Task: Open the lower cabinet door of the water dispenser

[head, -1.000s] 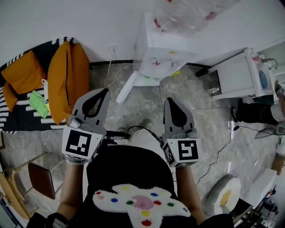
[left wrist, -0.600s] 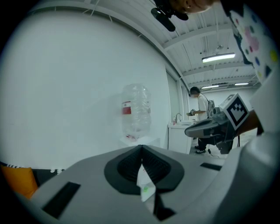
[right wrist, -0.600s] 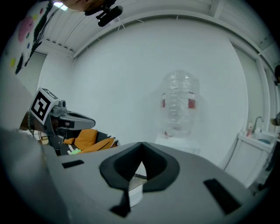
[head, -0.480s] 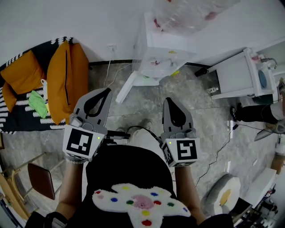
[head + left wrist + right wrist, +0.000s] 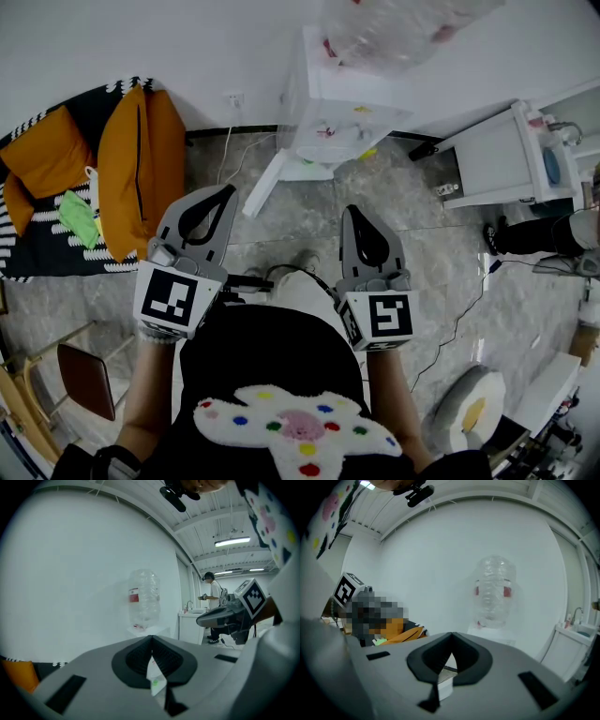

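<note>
Looks all but done, judging by the lower cabinet door (image 5: 264, 186), apparently swung out over the floor from the foot of the water dispenser (image 5: 333, 108) against the far wall. Holding left gripper (image 5: 224, 190) and right gripper (image 5: 354, 211) close to the body, well apart from the dispenser, fingers clenched tight on nothing. Left, at most, to confirm the door stands fully open.

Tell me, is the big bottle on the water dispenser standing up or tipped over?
Standing up. In both gripper views the water bottle stands straight on top of the white water dispenser.
</note>
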The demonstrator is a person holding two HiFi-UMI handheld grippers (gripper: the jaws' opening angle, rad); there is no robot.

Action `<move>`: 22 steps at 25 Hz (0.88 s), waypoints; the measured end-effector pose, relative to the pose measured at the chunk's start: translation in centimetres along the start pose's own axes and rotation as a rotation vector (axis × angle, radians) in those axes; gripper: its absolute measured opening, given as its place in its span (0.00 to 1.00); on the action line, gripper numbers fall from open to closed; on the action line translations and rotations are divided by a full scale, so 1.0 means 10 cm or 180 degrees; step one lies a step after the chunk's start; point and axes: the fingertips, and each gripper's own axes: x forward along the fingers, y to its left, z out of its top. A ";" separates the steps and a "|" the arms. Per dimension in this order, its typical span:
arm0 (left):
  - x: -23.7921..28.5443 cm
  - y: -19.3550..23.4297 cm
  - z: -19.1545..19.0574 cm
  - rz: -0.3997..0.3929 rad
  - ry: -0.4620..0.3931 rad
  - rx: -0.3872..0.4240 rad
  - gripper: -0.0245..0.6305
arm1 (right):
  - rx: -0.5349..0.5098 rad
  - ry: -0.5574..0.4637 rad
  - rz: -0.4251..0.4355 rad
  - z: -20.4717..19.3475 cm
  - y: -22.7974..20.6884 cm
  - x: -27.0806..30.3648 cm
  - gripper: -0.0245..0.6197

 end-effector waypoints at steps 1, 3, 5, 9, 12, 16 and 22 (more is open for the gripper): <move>0.00 -0.01 0.01 -0.0003 -0.0014 0.0008 0.06 | 0.0013 0.0005 -0.0002 -0.01 0.00 0.00 0.04; 0.01 -0.01 0.02 -0.0004 -0.0027 0.0008 0.06 | 0.0020 0.0044 -0.0003 -0.04 0.00 -0.01 0.04; 0.01 -0.01 0.02 -0.0009 -0.0035 0.0009 0.06 | 0.0035 0.0056 -0.0008 -0.05 0.01 -0.01 0.04; 0.01 -0.01 0.02 -0.0023 -0.0050 0.0021 0.06 | 0.0034 0.0043 -0.0009 -0.05 0.03 0.00 0.04; 0.00 -0.01 0.04 -0.0030 -0.0079 0.0015 0.06 | 0.0035 0.0087 -0.0016 -0.09 0.04 0.00 0.04; 0.02 -0.02 0.04 -0.0039 -0.0077 0.0018 0.06 | 0.0042 0.0115 -0.0041 -0.08 0.02 0.00 0.04; 0.05 -0.02 0.02 -0.0061 -0.0077 0.0015 0.06 | 0.0046 0.0114 -0.0018 -0.10 0.04 0.02 0.04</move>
